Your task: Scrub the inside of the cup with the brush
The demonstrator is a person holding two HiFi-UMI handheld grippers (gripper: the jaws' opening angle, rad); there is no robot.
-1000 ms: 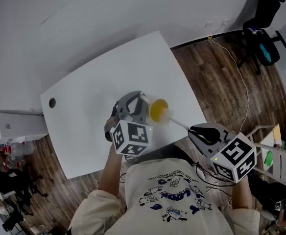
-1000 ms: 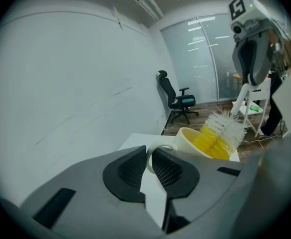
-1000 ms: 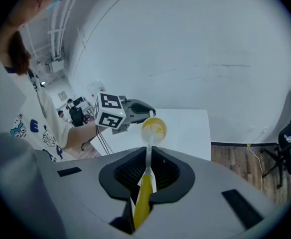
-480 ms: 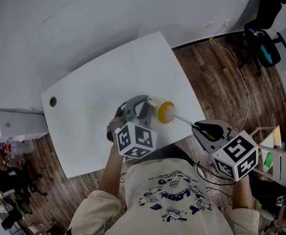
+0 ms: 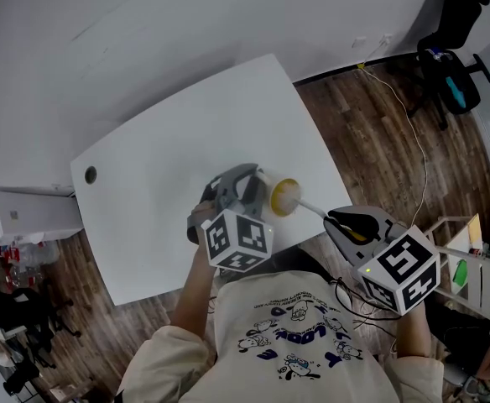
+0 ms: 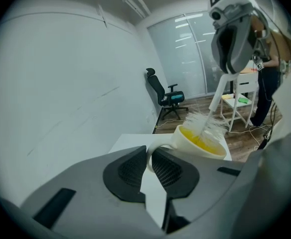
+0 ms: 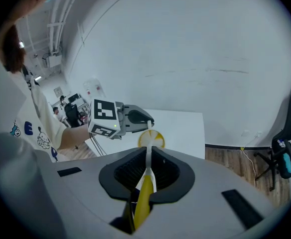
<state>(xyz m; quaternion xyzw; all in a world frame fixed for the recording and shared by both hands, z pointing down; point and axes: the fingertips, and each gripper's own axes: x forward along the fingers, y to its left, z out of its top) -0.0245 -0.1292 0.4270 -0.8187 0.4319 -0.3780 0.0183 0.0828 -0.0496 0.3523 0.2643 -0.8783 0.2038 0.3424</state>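
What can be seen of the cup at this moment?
The cup is a mug, white outside and yellow inside, ceramic-looking. It is tipped on its side over the white table, mouth toward the right gripper. The left gripper pinches its white loop handle between its fingers. The white bristles of the brush sit in its mouth, against the yellow interior.
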